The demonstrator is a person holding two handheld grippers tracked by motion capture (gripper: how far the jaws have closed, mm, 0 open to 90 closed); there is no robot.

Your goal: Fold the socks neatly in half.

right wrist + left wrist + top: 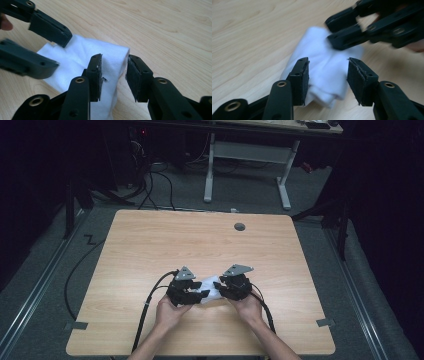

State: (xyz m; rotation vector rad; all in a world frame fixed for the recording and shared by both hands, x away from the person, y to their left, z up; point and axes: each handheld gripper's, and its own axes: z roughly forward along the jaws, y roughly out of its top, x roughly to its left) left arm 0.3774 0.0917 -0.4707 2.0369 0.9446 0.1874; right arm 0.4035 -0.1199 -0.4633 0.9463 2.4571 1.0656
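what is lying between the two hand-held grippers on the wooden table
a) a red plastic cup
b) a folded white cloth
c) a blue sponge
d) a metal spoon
b: a folded white cloth lies on the light wooden table between the left hand-held gripper and the right hand-held gripper.

Soft white cloth [324, 67]; matt wood-grain table [150, 240].
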